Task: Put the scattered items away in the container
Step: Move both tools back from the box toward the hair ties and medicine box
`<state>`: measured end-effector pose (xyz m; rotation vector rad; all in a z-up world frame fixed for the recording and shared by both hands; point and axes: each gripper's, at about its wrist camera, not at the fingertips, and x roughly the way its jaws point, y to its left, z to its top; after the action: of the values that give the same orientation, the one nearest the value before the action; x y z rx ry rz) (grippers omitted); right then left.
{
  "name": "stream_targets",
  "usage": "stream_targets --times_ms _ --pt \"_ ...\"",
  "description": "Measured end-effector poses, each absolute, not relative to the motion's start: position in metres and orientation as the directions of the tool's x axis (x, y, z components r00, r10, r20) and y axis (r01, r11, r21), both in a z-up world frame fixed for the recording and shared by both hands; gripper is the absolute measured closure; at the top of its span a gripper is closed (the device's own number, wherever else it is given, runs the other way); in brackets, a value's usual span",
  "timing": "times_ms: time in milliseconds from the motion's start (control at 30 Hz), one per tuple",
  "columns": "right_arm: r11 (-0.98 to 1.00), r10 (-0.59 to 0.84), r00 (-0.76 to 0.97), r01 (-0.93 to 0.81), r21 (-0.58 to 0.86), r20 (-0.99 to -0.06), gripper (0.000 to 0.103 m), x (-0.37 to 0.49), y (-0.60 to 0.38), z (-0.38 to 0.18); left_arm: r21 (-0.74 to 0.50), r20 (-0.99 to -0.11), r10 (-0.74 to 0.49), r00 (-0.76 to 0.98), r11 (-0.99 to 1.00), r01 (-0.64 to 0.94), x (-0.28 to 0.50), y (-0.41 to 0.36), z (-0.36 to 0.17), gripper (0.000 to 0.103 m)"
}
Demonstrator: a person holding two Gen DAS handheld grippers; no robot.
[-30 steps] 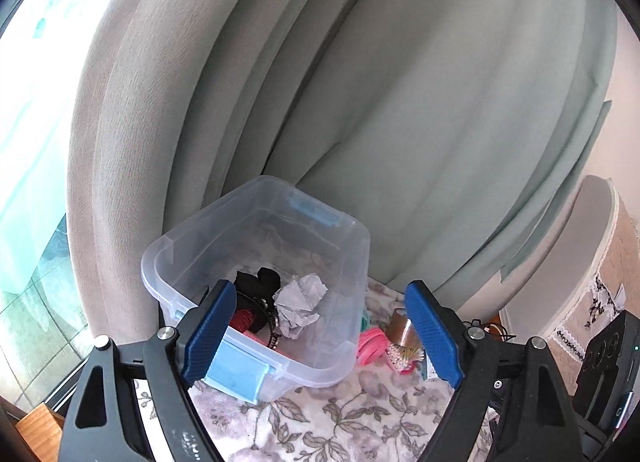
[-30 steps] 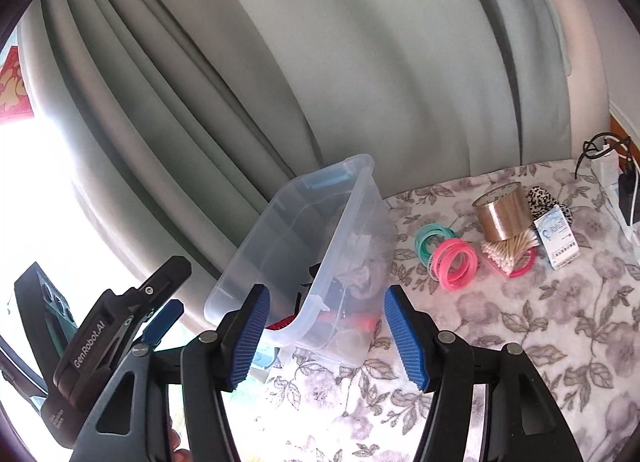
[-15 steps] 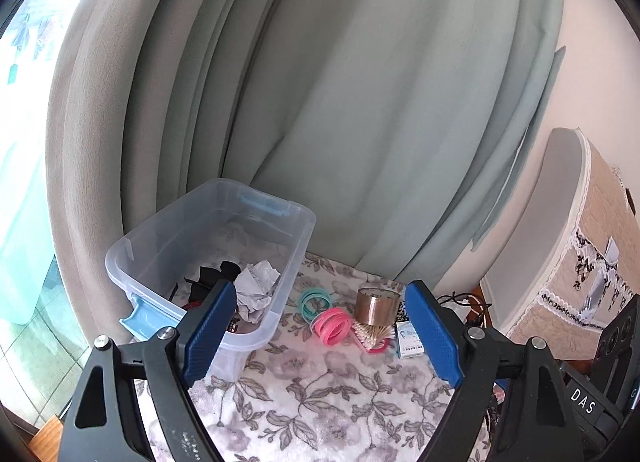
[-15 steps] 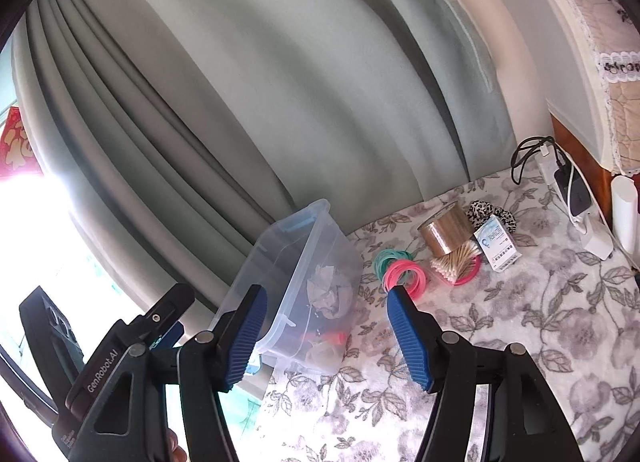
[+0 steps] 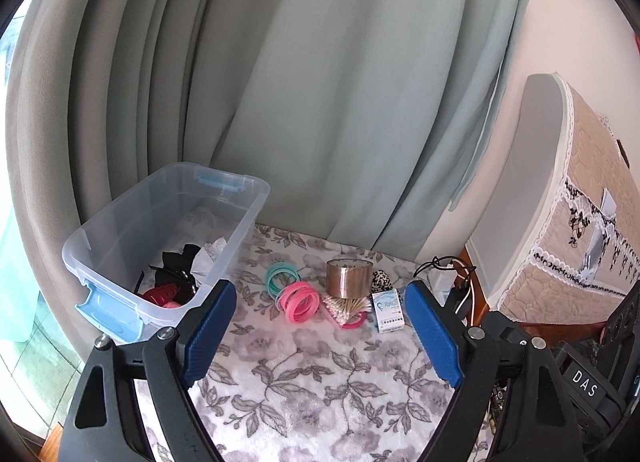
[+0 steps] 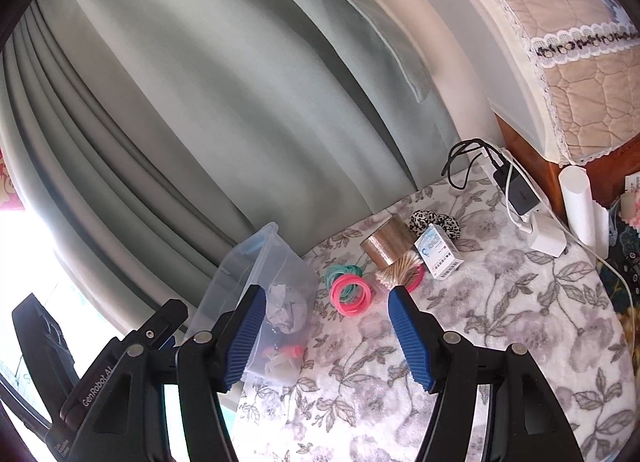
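Note:
A clear plastic bin point(image 5: 132, 230) point(image 6: 256, 262) with blue latches stands at the left of the floral cloth, holding crumpled paper point(image 5: 212, 250), black clips and a red item. To its right lie pink rings point(image 5: 300, 300) point(image 6: 352, 290), teal rings point(image 5: 280, 276) point(image 6: 340, 272), a brown tape roll point(image 5: 348, 278) point(image 6: 390, 242), cotton swabs point(image 5: 346, 306) point(image 6: 402, 268), a small white box point(image 5: 387, 308) point(image 6: 438, 254) and a leopard scrunchie point(image 5: 381, 280) point(image 6: 434, 220). My left gripper point(image 5: 316, 332) hangs open and empty short of the rings. My right gripper point(image 6: 326, 336) is open and empty, the bin behind its left finger.
Grey-green curtains hang behind the bin. A charger, black cable and white adapter point(image 6: 540, 230) lie at the back right by a white cylinder point(image 6: 576, 202). A lace-covered padded piece point(image 5: 580, 230) rises on the right. The cloth-covered surface point(image 5: 320, 382) ends at the left near the bin.
Both views swung right: the bin slid left in the picture and the rings, tape, swabs and box came into fuller view. The right jaws stand slightly wider.

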<state>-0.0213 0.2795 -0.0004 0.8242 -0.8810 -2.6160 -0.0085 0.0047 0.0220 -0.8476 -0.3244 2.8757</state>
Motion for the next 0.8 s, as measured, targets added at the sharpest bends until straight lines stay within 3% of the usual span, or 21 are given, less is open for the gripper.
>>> stream_targets --times_ms 800 --pt "-0.783 -0.399 -0.683 -0.094 0.615 -0.612 0.035 -0.08 0.305 -0.092 -0.204 -0.722 0.18 -0.668 -0.978 -0.044 -0.077 0.035 -0.072 0.016"
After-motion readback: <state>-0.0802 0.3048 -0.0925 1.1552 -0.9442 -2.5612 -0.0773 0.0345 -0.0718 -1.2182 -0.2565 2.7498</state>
